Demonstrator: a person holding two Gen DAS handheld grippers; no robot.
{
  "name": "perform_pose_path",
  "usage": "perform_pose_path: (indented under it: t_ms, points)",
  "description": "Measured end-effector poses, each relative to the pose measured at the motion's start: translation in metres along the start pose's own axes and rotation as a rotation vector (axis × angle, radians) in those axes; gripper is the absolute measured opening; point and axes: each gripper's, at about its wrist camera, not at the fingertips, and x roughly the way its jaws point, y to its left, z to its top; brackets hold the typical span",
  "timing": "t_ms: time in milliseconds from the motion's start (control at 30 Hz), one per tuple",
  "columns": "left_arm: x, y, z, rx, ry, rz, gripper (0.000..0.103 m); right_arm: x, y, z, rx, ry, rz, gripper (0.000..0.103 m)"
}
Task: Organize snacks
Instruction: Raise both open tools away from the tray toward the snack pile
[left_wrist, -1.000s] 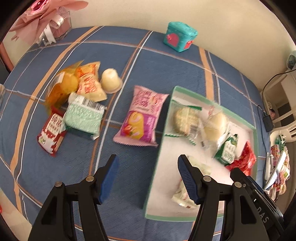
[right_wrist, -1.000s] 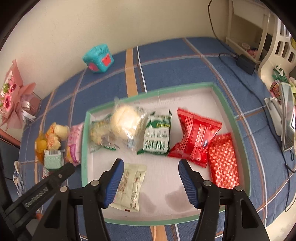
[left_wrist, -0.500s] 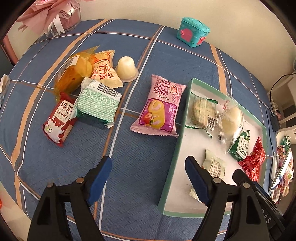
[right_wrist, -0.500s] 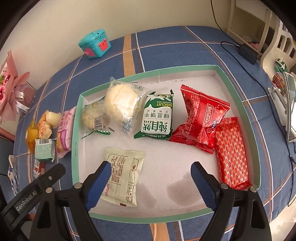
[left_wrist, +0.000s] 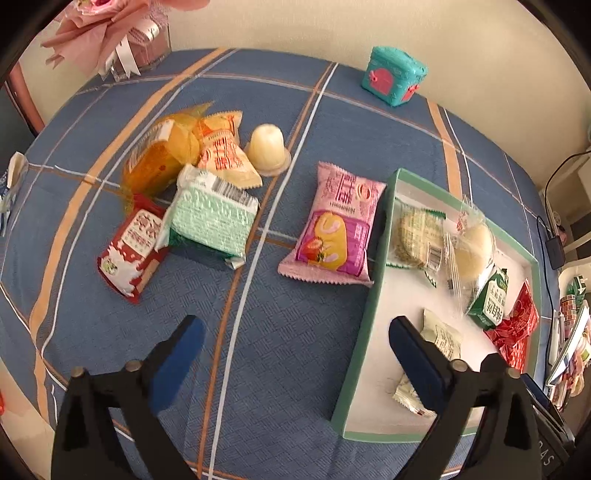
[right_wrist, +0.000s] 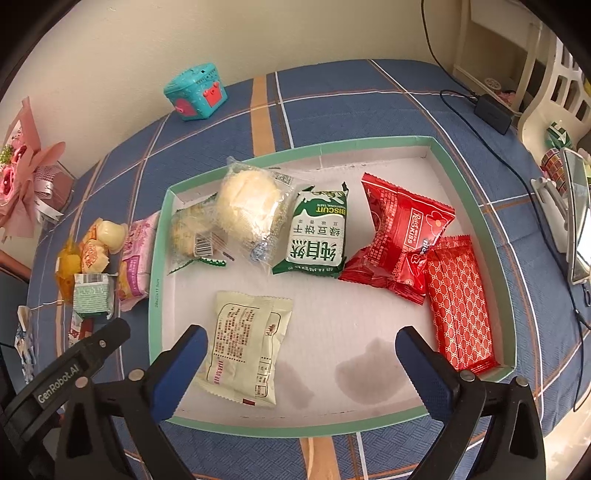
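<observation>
**Both grippers wide open, nothing held, snacks split between cloth and tray**

Left wrist view, left to right: we see the loose pile on the blue plaid cloth (left_wrist: 332, 122): red milk-candy packet (left_wrist: 131, 251), orange bag (left_wrist: 159, 158), mint-green packet (left_wrist: 212, 219), jelly cup (left_wrist: 266, 149). All of it lies ahead and to the left of our left gripper (left_wrist: 295, 345). The pink cake packet (left_wrist: 334, 229) lies straight ahead of the gap, its right edge just beside the tray wall. Left gripper's jaws have just been opening and now stand wide; only bare cloth between them. Its right finger hangs over the tray's near-left corner.

Right wrist view, left to right: our right gripper (right_wrist: 301, 352) hangs over the green-rimmed tray (right_wrist: 476, 206). Its jaws have just been opening too, wide apart now, pads touching nothing. The cream packet (right_wrist: 245, 352) lies flat on the tray floor just inside the left finger, partly in the gap. Further ahead in a row: clear-wrapped cracker (right_wrist: 192, 232), clear-wrapped bun (right_wrist: 247, 208) overlapping it, green biscuit packet (right_wrist: 317, 236), red crinkled packet (right_wrist: 400, 236). The red patterned bar (right_wrist: 460, 306) lies along the right wall, beyond the right finger.
</observation>
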Motion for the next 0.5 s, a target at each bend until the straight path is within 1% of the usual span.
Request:
perform_pose_path:
  t_ms: [133,267,400,500]
  points:
    - [-0.004,0.003,0.004,-0.011,-0.037,0.003,0.101,0.002,0.000,0.001,0.009,-0.004,0.019,0.103]
    - [-0.004,0.006,0.008,-0.019,-0.056,-0.001,0.101,0.005,0.002,0.001,0.004,-0.018,0.013,0.103]
    - [-0.004,0.009,0.011,-0.026,-0.073,-0.007,0.101,0.005,0.010,0.002,-0.033,-0.069,-0.009,0.103]
    - [-0.004,0.009,0.014,-0.020,-0.093,-0.013,0.101,0.005,0.013,0.003,-0.039,-0.097,-0.009,0.103]
